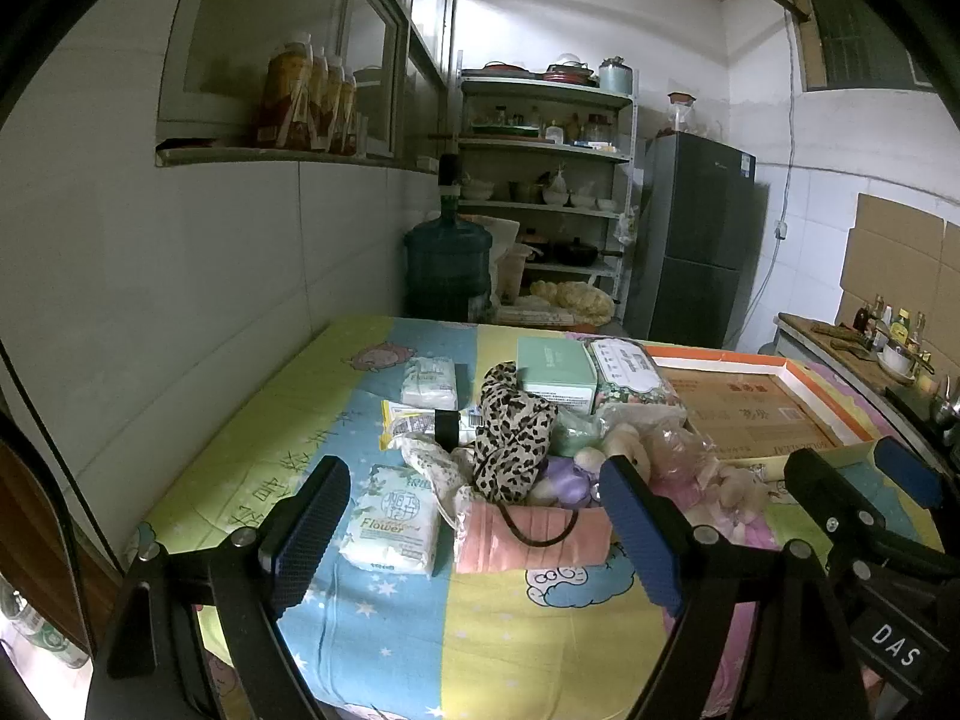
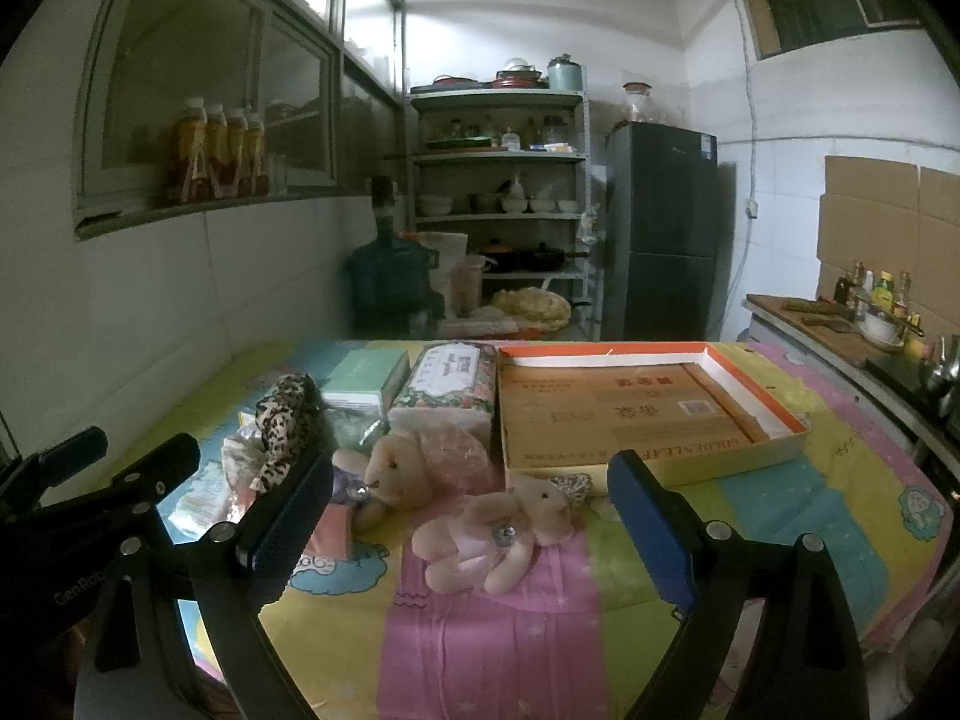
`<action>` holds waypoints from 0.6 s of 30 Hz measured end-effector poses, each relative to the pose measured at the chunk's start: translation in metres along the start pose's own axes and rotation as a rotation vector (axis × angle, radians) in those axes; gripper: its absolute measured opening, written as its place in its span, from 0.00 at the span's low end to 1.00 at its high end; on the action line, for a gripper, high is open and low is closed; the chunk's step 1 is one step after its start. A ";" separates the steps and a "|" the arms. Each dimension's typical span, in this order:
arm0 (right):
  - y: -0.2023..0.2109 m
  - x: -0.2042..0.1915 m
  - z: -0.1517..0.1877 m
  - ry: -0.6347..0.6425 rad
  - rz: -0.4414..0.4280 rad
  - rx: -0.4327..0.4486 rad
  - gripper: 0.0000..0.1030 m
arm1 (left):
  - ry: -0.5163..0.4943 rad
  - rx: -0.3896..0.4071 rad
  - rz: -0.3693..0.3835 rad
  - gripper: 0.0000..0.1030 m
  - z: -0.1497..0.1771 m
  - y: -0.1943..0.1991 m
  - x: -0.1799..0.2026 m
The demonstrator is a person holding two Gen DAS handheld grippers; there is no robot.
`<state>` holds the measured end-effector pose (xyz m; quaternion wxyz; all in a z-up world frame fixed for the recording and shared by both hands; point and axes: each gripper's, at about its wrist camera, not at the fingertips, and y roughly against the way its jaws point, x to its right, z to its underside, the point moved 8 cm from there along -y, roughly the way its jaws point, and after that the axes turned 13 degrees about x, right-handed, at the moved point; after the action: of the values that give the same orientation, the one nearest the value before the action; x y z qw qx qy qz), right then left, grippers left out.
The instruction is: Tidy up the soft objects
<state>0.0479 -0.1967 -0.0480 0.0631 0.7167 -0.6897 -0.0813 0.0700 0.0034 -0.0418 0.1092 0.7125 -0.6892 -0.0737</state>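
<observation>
Both tools, left tool (image 1: 474,531) and right tool (image 2: 468,519), gape empty; right should straddle the beige plush bear (image 2: 498,534) nearest the shallow orange-rimmed cardboard tray (image 2: 774,441), gripping its body.

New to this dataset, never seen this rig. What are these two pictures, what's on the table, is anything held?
No robot: a person holds a hand-held gripper in each hand, each with a fisheye camera looking along its two blue-padded fingers. The left view shows the left hand-held gripper, open and empty; the right view shows the right hand-held gripper, also open and empty. On the cartoon-print cloth lie soft things: a plush bear, a second bear, a leopard-print cloth, a pink pack, a "Flower" tissue pack. Behind them sits a shallow, empty cardboard tray.
</observation>
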 end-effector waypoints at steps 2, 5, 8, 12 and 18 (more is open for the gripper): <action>0.000 0.000 0.000 0.000 -0.001 0.000 0.91 | 0.000 0.001 0.000 0.83 0.000 0.000 0.000; 0.000 0.000 0.000 0.000 -0.001 0.000 0.91 | 0.000 0.001 0.000 0.83 0.000 0.000 0.000; 0.000 -0.001 0.000 0.000 -0.002 0.000 0.91 | 0.000 0.001 0.000 0.83 -0.001 0.000 0.000; 0.000 -0.003 -0.001 0.001 -0.005 0.001 0.91 | -0.001 0.001 -0.001 0.83 -0.001 0.000 0.000; 0.000 -0.004 -0.001 0.001 -0.005 0.001 0.91 | 0.000 0.001 0.000 0.83 0.000 0.000 0.000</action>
<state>0.0478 -0.1928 -0.0469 0.0629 0.7184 -0.6880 -0.0806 0.0697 0.0033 -0.0414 0.1089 0.7126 -0.6892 -0.0731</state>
